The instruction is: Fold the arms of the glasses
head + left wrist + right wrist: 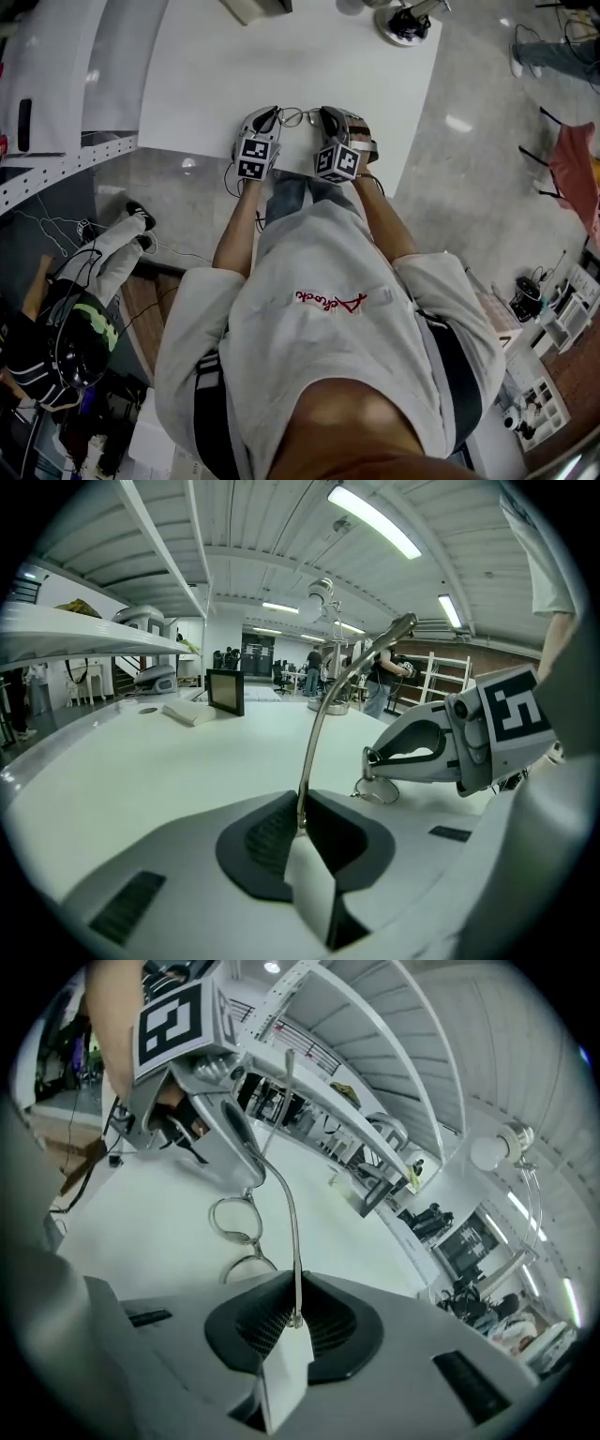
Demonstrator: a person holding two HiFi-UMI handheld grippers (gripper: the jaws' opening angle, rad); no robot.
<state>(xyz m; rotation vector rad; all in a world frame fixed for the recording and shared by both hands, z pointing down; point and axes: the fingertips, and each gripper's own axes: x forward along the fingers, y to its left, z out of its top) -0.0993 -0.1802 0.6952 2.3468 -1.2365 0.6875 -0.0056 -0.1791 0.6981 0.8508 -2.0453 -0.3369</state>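
Observation:
Thin metal-framed glasses (298, 116) hang between my two grippers over the near edge of the white table (216, 66). My left gripper (272, 116) is shut on one thin metal arm (319, 714), which rises from the pads (272, 832) and curves up to its tip. My right gripper (327, 116) is shut on the other arm (291, 1222), which stands up from between its pads (323, 1321). The round lenses (234, 1219) hang between the two grippers, close above the table. In the left gripper view my left gripper (302, 823) faces the right one (450, 742). In the right gripper view my right gripper (296, 1320) faces the left one (202, 1082).
A dark round stand (407, 24) sits at the table's far right corner. Further back on the table are a small black screen (225, 691) and a flat white box (187, 712). A person's shoes (141, 217) show on the floor to the left.

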